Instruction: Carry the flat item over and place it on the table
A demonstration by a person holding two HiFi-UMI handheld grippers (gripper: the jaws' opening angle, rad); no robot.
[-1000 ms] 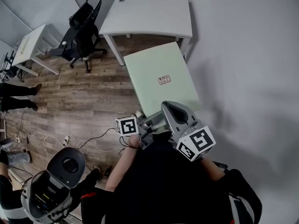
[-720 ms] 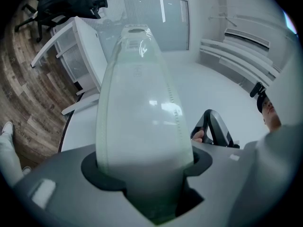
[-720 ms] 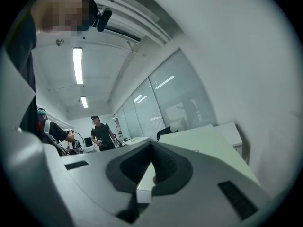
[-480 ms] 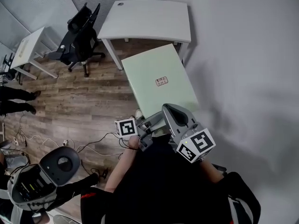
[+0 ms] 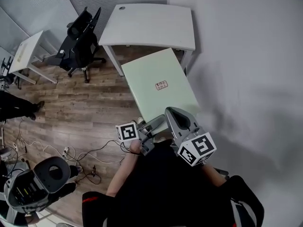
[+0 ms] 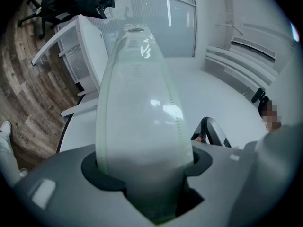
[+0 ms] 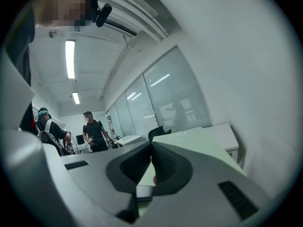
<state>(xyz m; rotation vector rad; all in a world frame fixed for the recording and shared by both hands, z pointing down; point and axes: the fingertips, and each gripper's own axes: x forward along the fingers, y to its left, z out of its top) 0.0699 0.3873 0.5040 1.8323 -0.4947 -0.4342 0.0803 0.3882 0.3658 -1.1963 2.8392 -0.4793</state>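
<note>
Noted smooth, glossy pale green face on flat board (image 5: 161, 86), with glare spots. Logged matt grey moulded plastic on left gripper (image 5: 154, 125) and right gripper (image 5: 173, 115). Recorded smooth matt white top on table (image 5: 151, 20); wood-grain plank floor (image 5: 85, 103).

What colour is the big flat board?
The board is pale green; the head view shows it best.

Table (image 5: 147, 25) ahead, between wall (image 5: 246, 56) and chair (image 5: 83, 34).

White table (image 5: 147, 25) by the wall, wooden floor (image 5: 94, 103) carrying a black office chair (image 5: 83, 34), a second white table (image 5: 26, 51), loose cables (image 5: 102, 143).
</note>
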